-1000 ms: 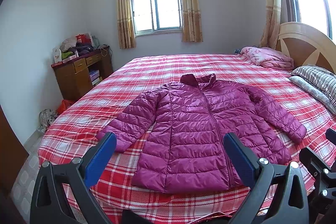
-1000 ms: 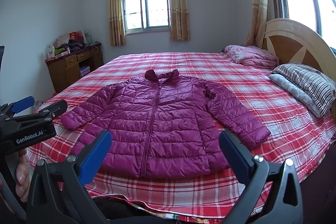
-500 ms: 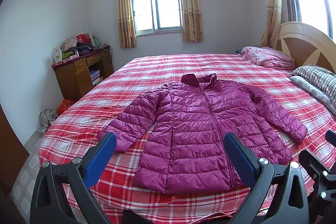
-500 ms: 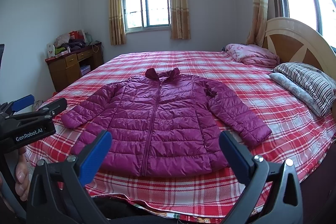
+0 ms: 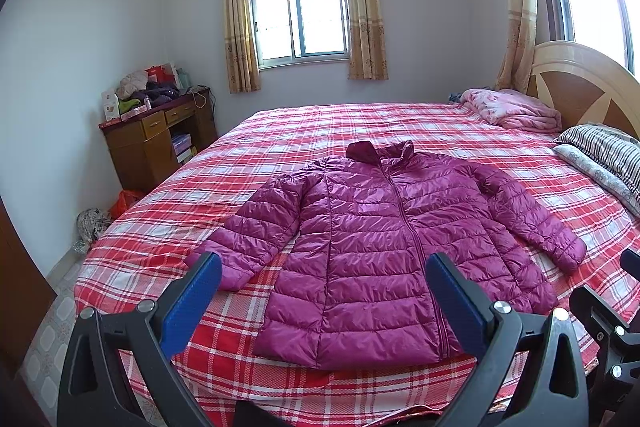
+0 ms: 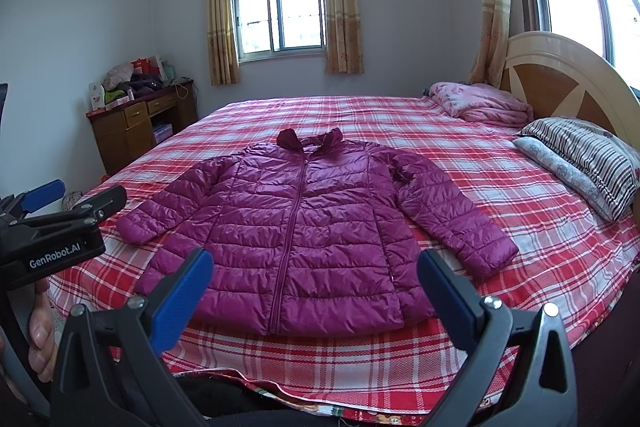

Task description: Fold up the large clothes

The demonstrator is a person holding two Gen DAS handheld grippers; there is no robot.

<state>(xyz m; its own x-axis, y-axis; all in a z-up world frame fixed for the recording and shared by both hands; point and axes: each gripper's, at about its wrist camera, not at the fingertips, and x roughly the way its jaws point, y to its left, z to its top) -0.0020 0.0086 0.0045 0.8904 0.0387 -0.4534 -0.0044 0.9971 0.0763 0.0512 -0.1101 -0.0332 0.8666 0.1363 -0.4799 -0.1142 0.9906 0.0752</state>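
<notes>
A magenta quilted puffer jacket (image 5: 384, 239) (image 6: 304, 227) lies flat, zipped, front up on the red plaid bed (image 5: 312, 131) (image 6: 520, 219), collar toward the far side, both sleeves spread outward. My left gripper (image 5: 322, 267) hovers open above the jacket's near hem, holding nothing. My right gripper (image 6: 314, 263) is likewise open and empty, held short of the hem. In the right wrist view the left gripper (image 6: 60, 199) shows at the left edge, with a hand (image 6: 40, 331) around its handle.
A folded pink blanket (image 5: 516, 109) and striped pillows (image 6: 588, 155) lie by the wooden headboard (image 6: 560, 79) on the right. A cluttered wooden desk (image 5: 156, 135) stands by the left wall. Bags (image 5: 92, 223) sit on the tiled floor beside the bed.
Both views have risen very slightly, so the jacket sits a touch lower in frame. Both grippers stay open; the jacket has not moved.
</notes>
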